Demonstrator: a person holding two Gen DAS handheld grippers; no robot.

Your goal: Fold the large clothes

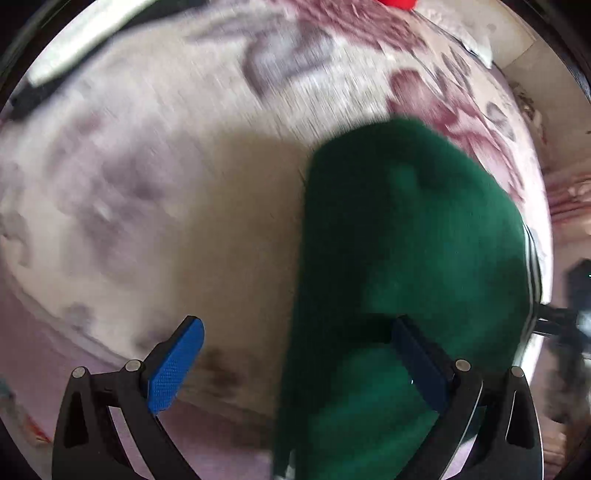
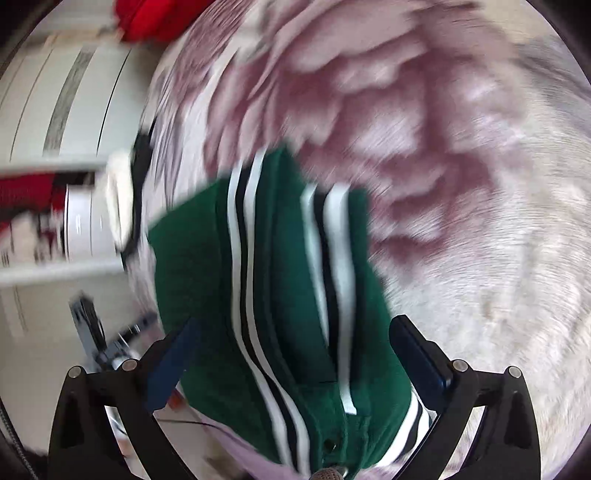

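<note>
Green striped garment (image 2: 280,295) on floral bedspread (image 1: 166,155), both tongs (image 1: 295,362) (image 2: 291,362) agape, white cupboard (image 2: 62,122) beside.

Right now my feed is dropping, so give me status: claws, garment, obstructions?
Both claws, left and right, open. Green striped garment lies between the right fingers, ungripped, on the floral bedspread. Nothing blocking.

A pale bedspread (image 1: 155,155) with large purplish-pink flowers fills both views. Beyond its edge stands a white cupboard (image 2: 74,122), blurred, with something red (image 2: 147,18) on top and more red stuff (image 2: 26,192) inside.
</note>
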